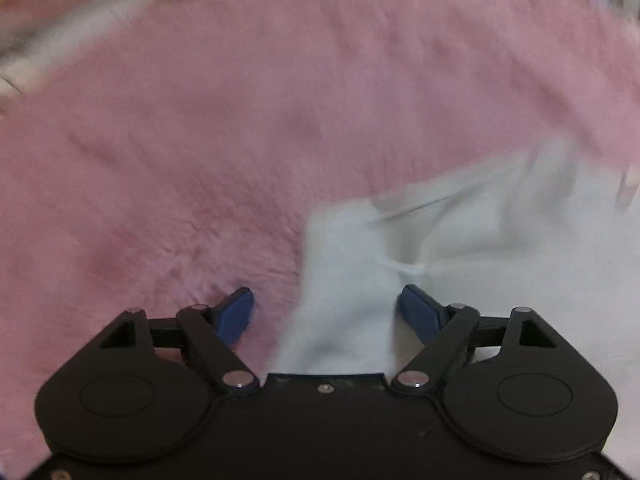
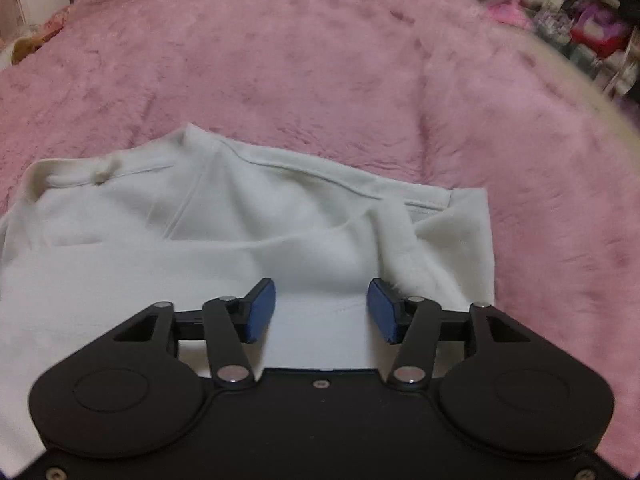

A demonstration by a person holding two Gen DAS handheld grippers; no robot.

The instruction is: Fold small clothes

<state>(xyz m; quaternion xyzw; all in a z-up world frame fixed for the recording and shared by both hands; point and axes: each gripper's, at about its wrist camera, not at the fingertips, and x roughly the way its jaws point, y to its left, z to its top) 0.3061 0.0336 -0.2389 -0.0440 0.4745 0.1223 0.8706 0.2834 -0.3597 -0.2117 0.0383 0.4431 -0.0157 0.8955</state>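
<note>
Setting: a home bedroom, as far as I can judge. I am working over a fluffy pink plush blanket (image 2: 320, 60) spread across a wide, soft surface that swells and dips like a bed. Its far edge rolls off on the right in my right wrist view. Beyond that edge stands a crowded jumble of small household items (image 2: 588, 28), pink, purple and red boxes among them, too blurred to identify singly. At the far left lies a patterned orange fabric (image 2: 44, 36) beside a pale wall. My left wrist view is motion-blurred.
</note>
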